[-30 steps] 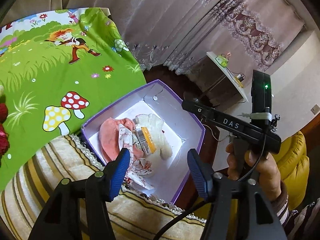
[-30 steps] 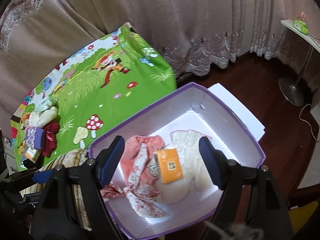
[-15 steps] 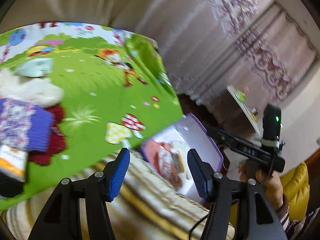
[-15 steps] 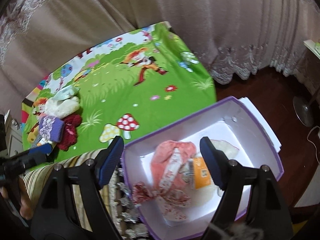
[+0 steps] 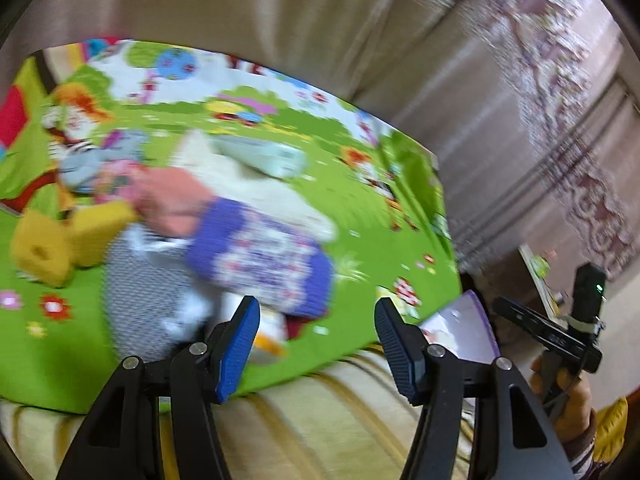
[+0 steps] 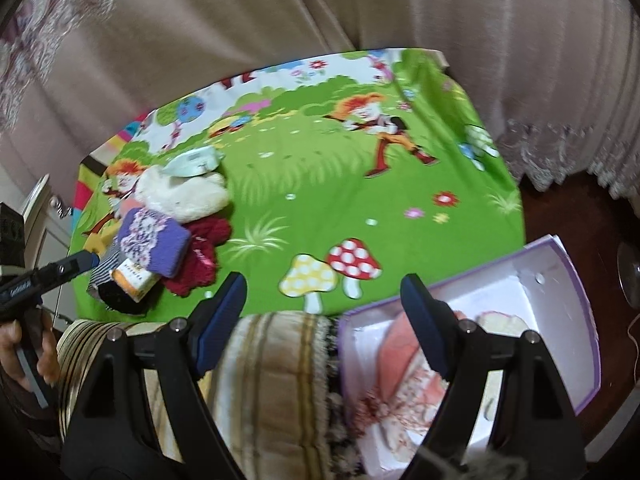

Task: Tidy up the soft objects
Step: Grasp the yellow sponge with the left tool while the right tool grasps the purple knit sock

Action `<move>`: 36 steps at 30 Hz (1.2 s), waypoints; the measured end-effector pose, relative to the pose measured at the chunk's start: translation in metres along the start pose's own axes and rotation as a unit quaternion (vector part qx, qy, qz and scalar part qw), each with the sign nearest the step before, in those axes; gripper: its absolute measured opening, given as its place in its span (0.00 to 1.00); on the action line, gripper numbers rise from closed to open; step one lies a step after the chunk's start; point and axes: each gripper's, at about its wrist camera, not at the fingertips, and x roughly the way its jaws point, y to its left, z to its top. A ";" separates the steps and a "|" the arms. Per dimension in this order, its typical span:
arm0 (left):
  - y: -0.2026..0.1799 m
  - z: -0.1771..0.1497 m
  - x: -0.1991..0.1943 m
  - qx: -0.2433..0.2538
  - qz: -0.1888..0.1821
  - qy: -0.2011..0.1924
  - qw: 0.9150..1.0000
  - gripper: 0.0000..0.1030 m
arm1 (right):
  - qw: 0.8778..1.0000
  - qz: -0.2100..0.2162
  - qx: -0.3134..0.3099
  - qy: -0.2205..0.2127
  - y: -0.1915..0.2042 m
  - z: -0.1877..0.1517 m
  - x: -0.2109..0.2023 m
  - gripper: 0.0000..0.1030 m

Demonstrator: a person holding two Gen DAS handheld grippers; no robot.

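Note:
A pile of soft items lies on the green cartoon mat (image 6: 304, 184): a purple patterned sock (image 6: 154, 242), a white fluffy piece (image 6: 184, 194), a dark red piece (image 6: 202, 256) and a grey-checked piece (image 5: 148, 292). In the blurred left wrist view the purple sock (image 5: 264, 260) lies just beyond my open, empty left gripper (image 5: 316, 344). My right gripper (image 6: 324, 320) is open and empty, above the striped cushion (image 6: 272, 380), beside the purple-edged white box (image 6: 560, 292) that holds pink and cream soft items (image 6: 404, 364).
Two yellow foam blocks (image 5: 44, 248) lie on the mat left of the pile. Beige curtains (image 6: 320, 8) hang behind the mat. Dark wooden floor (image 6: 568, 216) lies to the right of the mat and box. The right hand and its gripper body (image 5: 560, 336) show at right.
Both grippers have swung left, away from the box. The left gripper now faces the pile on the mat closely. The right gripper has moved from over the box to over the cushion.

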 end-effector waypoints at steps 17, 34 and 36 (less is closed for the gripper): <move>0.113 0.048 0.011 0.005 0.150 0.003 0.989 0.59 | 0.989 0.079 -0.120 0.048 0.108 0.012 0.054 0.85; 0.123 0.051 0.065 0.115 0.219 0.084 0.965 0.44 | 0.958 0.127 -0.234 0.104 0.193 0.006 0.107 0.88; 0.122 0.051 0.062 0.115 0.213 0.079 0.967 0.40 | 0.956 0.122 -0.244 0.104 0.201 0.008 0.114 0.88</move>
